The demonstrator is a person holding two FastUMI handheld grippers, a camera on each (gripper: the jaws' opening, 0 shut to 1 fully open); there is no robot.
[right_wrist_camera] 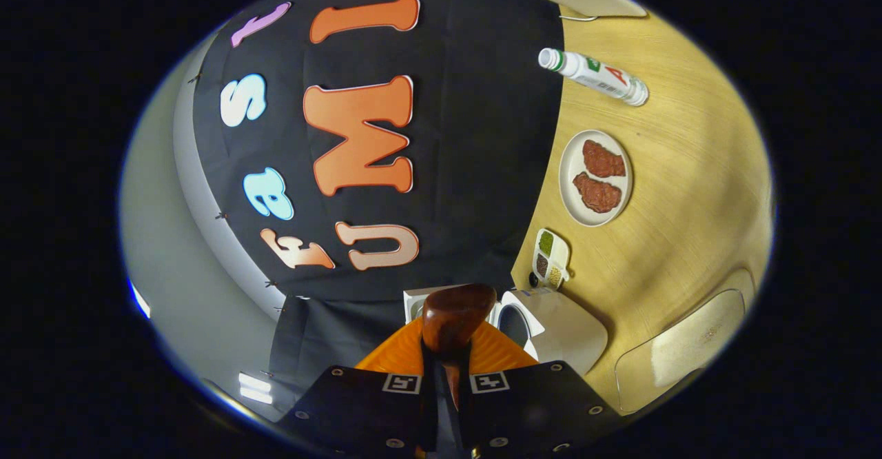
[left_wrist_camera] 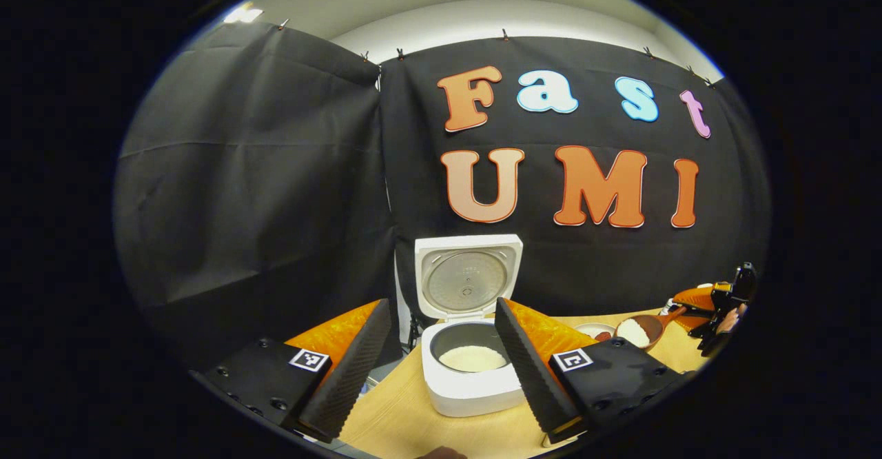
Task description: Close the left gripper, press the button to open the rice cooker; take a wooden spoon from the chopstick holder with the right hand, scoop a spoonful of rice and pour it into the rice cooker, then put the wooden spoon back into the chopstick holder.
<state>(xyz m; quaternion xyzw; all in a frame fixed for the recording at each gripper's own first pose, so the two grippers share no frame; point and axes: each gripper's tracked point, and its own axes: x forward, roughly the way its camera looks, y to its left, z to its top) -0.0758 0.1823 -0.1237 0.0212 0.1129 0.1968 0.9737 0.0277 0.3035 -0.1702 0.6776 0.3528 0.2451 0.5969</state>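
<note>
The white rice cooker [left_wrist_camera: 473, 390] stands on the table with its lid [left_wrist_camera: 468, 280] swung up, and white rice lies in its pot [left_wrist_camera: 473, 358]. My left gripper [left_wrist_camera: 441, 376] is open just in front of it, one finger on each side of the pot, holding nothing. Right of the cooker, the wooden spoon [left_wrist_camera: 637, 331] carries a heap of rice, held by my right gripper [left_wrist_camera: 723, 307]. In the right gripper view, that gripper [right_wrist_camera: 446, 369] is shut on the spoon's handle. The spoon bowl [right_wrist_camera: 455, 314] sticks out ahead toward the cooker [right_wrist_camera: 558, 328]. This view is rolled sideways.
A small bowl [left_wrist_camera: 594, 330] sits between the cooker and the spoon. Farther along the wooden table [right_wrist_camera: 675, 190] lie a plate with two pieces of meat [right_wrist_camera: 596, 176], a bottle on its side [right_wrist_camera: 596, 76], a small divided dish [right_wrist_camera: 551, 259] and a pale board [right_wrist_camera: 682, 349].
</note>
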